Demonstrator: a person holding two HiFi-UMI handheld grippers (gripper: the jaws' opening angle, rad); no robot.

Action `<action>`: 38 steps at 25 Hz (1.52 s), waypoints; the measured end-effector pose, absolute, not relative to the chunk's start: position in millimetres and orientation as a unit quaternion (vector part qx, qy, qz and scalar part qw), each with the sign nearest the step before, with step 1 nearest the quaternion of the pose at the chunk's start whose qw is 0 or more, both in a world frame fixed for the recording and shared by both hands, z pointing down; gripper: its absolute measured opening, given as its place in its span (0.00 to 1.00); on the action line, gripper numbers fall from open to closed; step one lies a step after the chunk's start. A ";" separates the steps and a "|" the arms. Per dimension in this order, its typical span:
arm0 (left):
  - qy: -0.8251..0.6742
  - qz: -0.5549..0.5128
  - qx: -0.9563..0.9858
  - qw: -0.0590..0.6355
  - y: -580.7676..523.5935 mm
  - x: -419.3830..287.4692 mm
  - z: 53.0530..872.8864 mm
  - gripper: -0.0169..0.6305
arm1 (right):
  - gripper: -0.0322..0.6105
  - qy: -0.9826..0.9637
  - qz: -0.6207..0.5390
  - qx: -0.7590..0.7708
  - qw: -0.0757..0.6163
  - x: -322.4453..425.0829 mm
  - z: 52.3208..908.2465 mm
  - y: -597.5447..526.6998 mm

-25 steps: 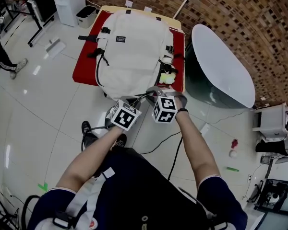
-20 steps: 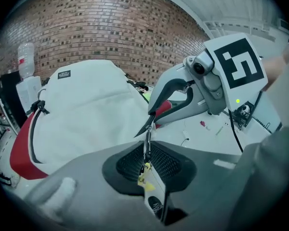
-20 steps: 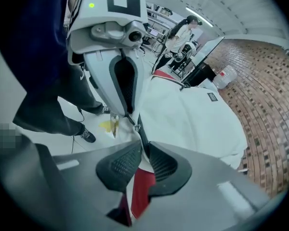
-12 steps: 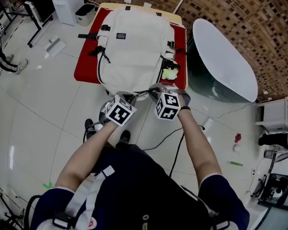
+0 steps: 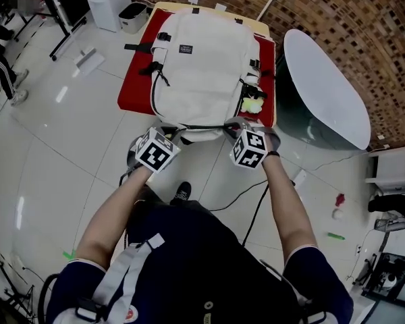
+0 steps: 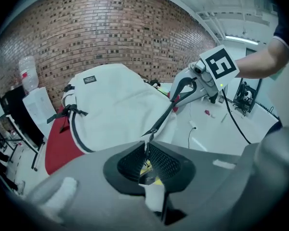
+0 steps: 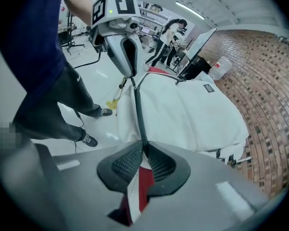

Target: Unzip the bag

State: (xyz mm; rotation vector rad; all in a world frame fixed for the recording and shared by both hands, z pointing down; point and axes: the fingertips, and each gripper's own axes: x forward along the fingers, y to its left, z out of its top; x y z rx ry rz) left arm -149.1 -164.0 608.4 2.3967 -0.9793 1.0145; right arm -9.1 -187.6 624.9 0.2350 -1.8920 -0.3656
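A white backpack (image 5: 202, 66) lies on a red mat (image 5: 131, 93) on the table. Its dark zipper line (image 5: 202, 126) runs taut along the near edge between my two grippers. My left gripper (image 6: 147, 148), at the bag's near left corner (image 5: 170, 133), is shut on the small zipper pull (image 6: 147, 139). My right gripper (image 7: 143, 150), at the near right corner (image 5: 233, 124), is shut on the bag's dark zipper edge (image 7: 137, 109). Both pairs of jaws have just been closing further on what they pinch.
A yellow item (image 5: 253, 104) sits at the bag's right side. A large white oval top (image 5: 324, 86) stands right of the table. A white bin (image 5: 131, 15) is at the back left. Cables (image 5: 256, 208) trail on the tiled floor near my feet.
My left gripper has moved left along the bag's near edge, away from the right gripper, and the dark zipper line between them has grown longer. The right gripper has stayed put.
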 end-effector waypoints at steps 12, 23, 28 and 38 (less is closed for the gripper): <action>-0.362 0.387 0.830 0.175 -193.2 -248.1 609.0 0.07 | 0.11 -0.790 -0.100 0.152 0.585 -5.9 627.8 -188.9; -0.326 0.396 0.846 0.145 -250.4 -291.2 606.6 0.07 | 0.11 -0.763 -0.032 0.225 0.605 -3.2 631.2 -191.0; -0.314 0.396 0.853 0.133 -276.9 -297.1 603.9 0.07 | 0.11 -0.753 -0.010 0.250 0.609 -1.9 631.9 -190.5; -0.313 0.385 0.859 0.124 -330.3 -299.8 605.0 0.07 | 0.10 -0.741 0.021 0.289 0.605 -1.6 636.4 -190.1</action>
